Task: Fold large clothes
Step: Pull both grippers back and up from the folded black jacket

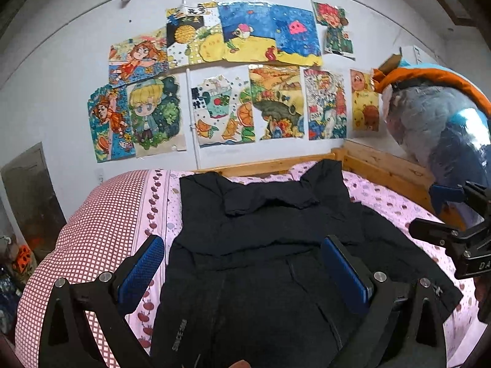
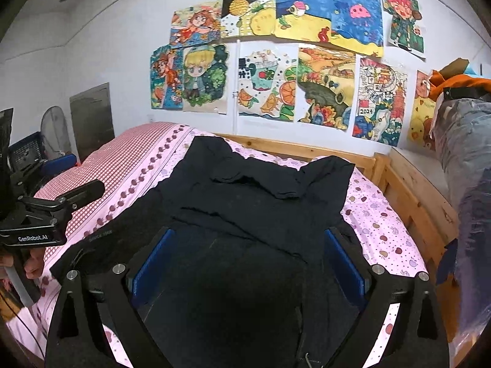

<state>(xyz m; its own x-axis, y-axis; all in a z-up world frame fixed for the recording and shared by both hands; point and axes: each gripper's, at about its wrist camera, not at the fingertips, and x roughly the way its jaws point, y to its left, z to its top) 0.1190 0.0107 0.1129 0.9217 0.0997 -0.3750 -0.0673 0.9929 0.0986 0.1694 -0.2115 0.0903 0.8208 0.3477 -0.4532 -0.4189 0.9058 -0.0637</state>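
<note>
Black jacket [image 1: 260,245] flat on bed [image 1: 107,214]; left tool [image 1: 242,263], right tool [image 2: 245,260] hover above, both spread wide.

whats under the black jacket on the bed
The black jacket lies spread on a pink fruit-print sheet, which shows around its edges. Whatever is directly beneath the jacket is covered; nothing else can be seen there.

Bedroom with a picture-covered wall

A white wall [image 1: 61,61] is hung with children's drawings [image 1: 233,73] at twelve o'clock; a pine bed frame [image 2: 408,184] is seen at three, a pink patterned sheet [image 2: 380,214] is spread below, and what may be a fan [image 2: 52,128] is glimpsed at nine.
</note>
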